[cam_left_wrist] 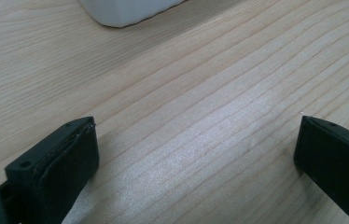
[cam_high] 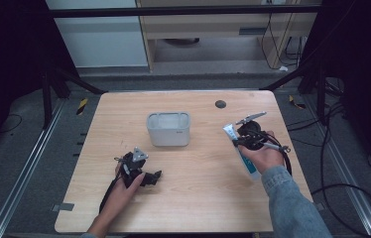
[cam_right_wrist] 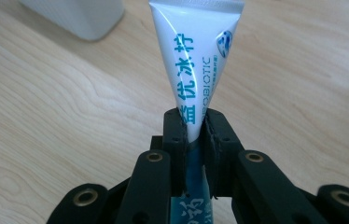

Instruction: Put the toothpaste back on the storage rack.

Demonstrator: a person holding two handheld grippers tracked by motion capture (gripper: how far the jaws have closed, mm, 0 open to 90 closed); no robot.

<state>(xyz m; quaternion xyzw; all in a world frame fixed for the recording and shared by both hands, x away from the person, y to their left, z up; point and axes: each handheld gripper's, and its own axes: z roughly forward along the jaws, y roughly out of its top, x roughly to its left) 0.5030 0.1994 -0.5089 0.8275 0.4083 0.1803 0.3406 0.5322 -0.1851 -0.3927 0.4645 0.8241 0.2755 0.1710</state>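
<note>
Right gripper (cam_right_wrist: pixel 193 123) pinches toothpaste tube (cam_right_wrist: pixel 192 56) mid-body; soft, light, likely slippery. Left gripper (cam_left_wrist: pixel 196 149) fingers wide, empty above bench (cam_high: pixel 198 198).

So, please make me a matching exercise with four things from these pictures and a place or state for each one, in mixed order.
Things:
1. left gripper
2. right gripper
3. toothpaste tube
4. grey container

States or places:
a. stands near the middle of the table
b. jaws wide apart, with bare wood between them
c. clamped between two black jaws
d. jaws closed on something

Pairs: 1-b, 2-d, 3-c, 4-a
</note>
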